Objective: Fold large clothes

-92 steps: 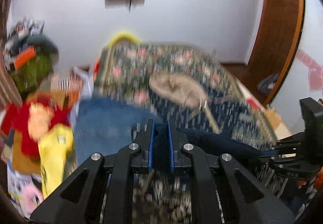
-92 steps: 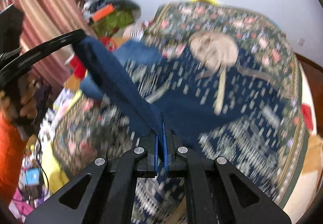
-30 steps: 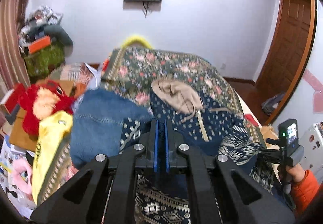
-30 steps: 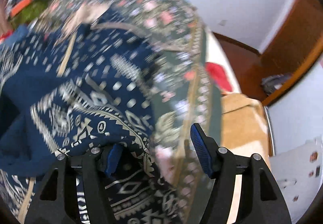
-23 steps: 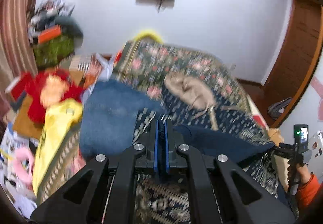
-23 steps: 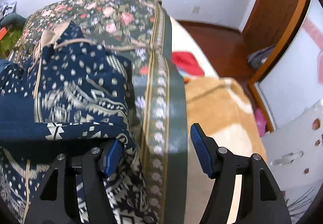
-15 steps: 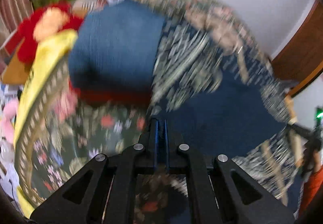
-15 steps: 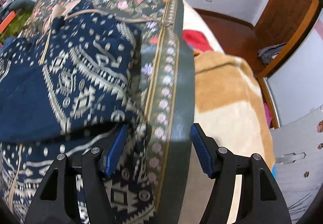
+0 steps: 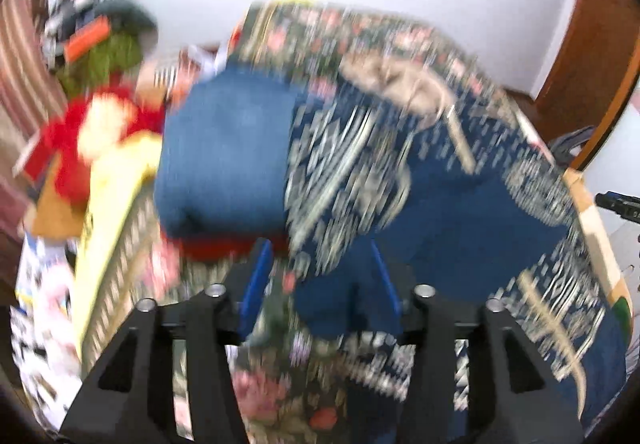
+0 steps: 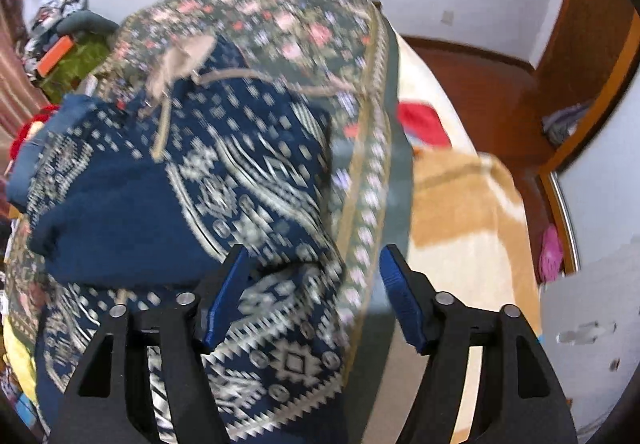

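Both tools are seen from their own wrist views, each pointed steeply down at the bed. The left tool [image 9: 318,280] is opening; its blue pads stand apart with a dark blue corner of the patterned garment [image 9: 440,204] lying between them, not visibly pinched, though motion blur limits certainty. The right tool [image 10: 314,294] is also opening, jaws wide, with the patterned hem of the same garment [image 10: 240,204] below and between the pads and no pressure on it evident. The step in hand is judged to be the release of a fold just laid. For a clean release, each tool should be drawn straight back from the cloth so that no pad drags the folded edge; the fold should then be checked for squareness before a new edge is gripped. Just beyond the left tool, one folded denim piece [image 9: 228,152] lies beside the garment. Beyond both tools one floral bedspread [image 10: 280,16] covers the bed; to the right of the right tool, one tan blanket [image 10: 460,196] and one red item [image 10: 424,124] are noted. Farther left of the left tool, one red plush toy [image 9: 92,136] is seen. Counts: two tools, one patterned garment, one denim piece.
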Motion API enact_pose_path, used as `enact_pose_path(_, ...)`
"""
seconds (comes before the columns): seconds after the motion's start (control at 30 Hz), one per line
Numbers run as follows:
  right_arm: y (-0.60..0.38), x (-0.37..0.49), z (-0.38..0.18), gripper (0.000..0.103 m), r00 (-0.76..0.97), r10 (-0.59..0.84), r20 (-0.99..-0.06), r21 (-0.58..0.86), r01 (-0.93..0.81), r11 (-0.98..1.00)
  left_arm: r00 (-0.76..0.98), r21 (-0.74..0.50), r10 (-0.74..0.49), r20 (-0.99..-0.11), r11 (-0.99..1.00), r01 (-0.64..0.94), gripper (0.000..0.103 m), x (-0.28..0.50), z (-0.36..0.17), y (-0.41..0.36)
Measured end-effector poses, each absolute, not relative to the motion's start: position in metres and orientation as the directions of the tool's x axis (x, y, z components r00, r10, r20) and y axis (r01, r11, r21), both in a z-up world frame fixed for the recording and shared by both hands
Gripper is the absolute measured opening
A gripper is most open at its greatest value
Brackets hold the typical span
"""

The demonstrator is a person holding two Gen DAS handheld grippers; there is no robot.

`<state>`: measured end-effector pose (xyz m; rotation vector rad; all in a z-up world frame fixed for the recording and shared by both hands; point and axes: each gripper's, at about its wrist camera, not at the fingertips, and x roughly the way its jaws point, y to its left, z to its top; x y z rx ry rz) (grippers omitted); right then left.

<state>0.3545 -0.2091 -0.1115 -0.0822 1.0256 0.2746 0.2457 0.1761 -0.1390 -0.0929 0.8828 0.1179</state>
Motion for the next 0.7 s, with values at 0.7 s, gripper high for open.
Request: enact_pose_path(0.7, -0.103, 0.499, -0.113, 0.089, 0.56, 0.248, -0.79, 0.084, -0.302, 0.95, 0.583, -0.203, -0.052, -0.811, 0.959, -0.198, 0.089, 0.492, -0.161, 0.164)
